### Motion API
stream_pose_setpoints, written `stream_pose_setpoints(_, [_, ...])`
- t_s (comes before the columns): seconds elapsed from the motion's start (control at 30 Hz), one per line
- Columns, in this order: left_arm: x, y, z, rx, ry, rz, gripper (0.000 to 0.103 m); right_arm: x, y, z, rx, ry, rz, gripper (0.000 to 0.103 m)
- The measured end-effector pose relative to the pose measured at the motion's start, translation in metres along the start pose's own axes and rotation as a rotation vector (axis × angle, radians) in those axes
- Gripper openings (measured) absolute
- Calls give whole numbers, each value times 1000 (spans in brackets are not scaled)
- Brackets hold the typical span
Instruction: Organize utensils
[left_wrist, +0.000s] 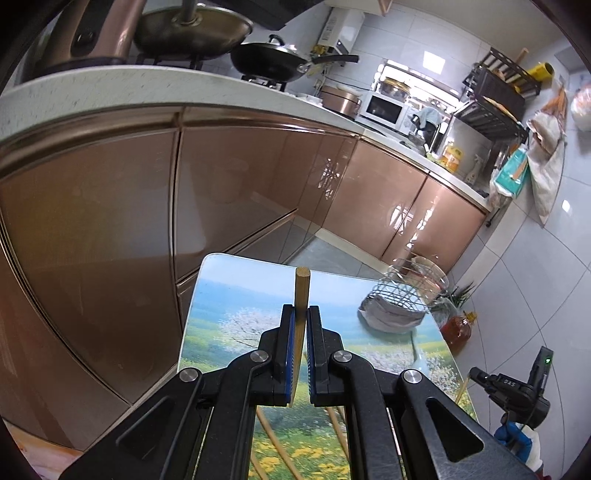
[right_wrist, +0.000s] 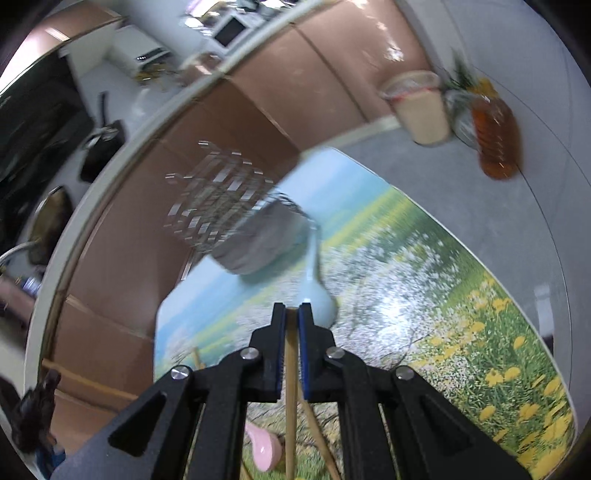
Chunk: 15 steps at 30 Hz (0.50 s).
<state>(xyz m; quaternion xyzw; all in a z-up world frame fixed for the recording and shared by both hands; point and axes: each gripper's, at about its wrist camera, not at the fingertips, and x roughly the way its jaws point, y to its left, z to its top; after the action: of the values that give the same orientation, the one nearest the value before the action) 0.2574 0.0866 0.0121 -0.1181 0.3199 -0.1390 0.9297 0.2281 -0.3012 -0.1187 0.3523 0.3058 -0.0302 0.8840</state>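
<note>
Left tool (left_wrist: 301, 317) pinching wooden chopstick (left_wrist: 302, 291), pads nearly together, stick running straight ahead, tip past pads, above bench (left_wrist: 236, 295). Right tool (right_wrist: 291, 314) clamped on second chopstick (right_wrist: 291, 369), long axis along fingers; blue spoon (right_wrist: 317, 291) just beyond, wire basket (right_wrist: 221, 199) ahead.

A black wok (left_wrist: 273, 61) sat on the stove at twelve o'clock, with a white microwave (left_wrist: 382, 107) further along the counter at one o'clock. Copper-coloured cabinet doors (left_wrist: 229, 192) ran beneath. An amber oil bottle (right_wrist: 496, 142) stood on the grey tiled floor (left_wrist: 535, 280) at two o'clock.
</note>
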Motion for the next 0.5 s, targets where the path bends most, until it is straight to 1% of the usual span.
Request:
stream_pose_setpoints(0.27, [-21, -33, -5, 45, -16, -5, 5, -46, 30, -10, -143, -48, 89, 6])
stream_pose_setpoints(0.5, [-36, -51, -5, 75, -36, -16, 5, -86, 58, -13, -239, -95, 148, 5])
